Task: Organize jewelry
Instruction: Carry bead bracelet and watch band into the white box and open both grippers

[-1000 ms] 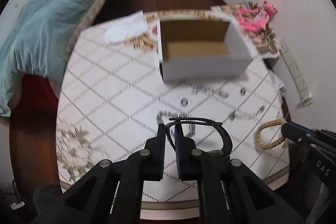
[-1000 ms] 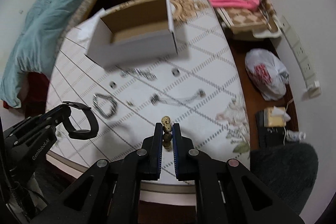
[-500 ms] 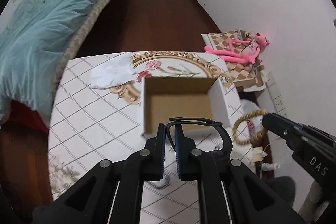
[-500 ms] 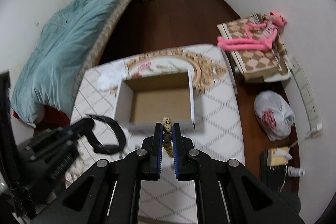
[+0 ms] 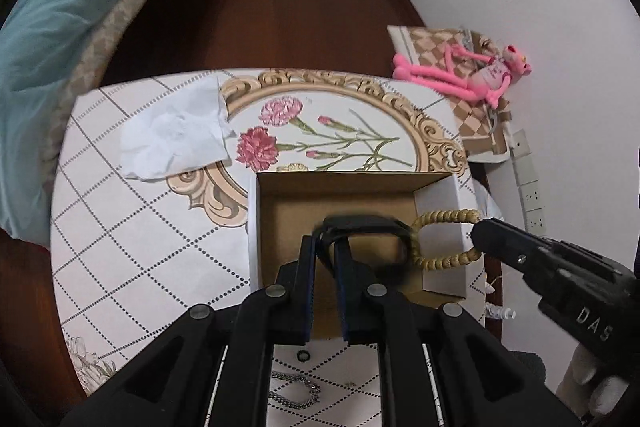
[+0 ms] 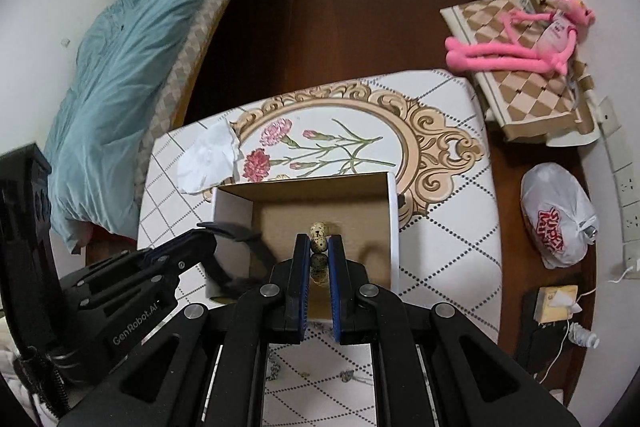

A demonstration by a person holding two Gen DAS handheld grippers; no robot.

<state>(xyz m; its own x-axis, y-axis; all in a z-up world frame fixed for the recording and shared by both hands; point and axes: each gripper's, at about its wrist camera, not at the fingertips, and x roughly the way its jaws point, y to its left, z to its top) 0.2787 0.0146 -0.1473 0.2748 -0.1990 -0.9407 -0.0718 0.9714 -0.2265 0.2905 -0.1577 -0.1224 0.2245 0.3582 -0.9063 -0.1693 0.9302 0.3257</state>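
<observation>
Overhead, both claws hang above the open white cardboard box with a brown inside (image 5: 344,195), which sits on the white bench cloth with a dotted diamond grid and a gold-framed carnation print (image 5: 132,227). From the left wrist view, the left claw (image 5: 325,255) is clamped on a black loop-shaped band (image 5: 366,227); the band's loop stands out from the fingertips toward 1 o'clock, over the box's brown floor. At 3 o'clock of it the right claw (image 5: 478,227) grips a tan beaded bracelet (image 5: 438,239), whose ring hangs over the box's right wall, touching or just overlapping the black band in this view. From the right wrist view, the right claw (image 6: 319,247) is closed on the speckled tan beads (image 6: 319,241), a few beads showing between the fingers and one poking out at 12 o'clock, above the box floor. The left claw (image 6: 208,231) comes in from 9 o'clock, the black band (image 6: 248,247) blurred beneath it over the box's left wall. A thin silver chain (image 5: 294,393) lies on the cloth at 6 o'clock of the box, and a crumpled white tissue (image 5: 176,135) lies at 10 o'clock.
</observation>
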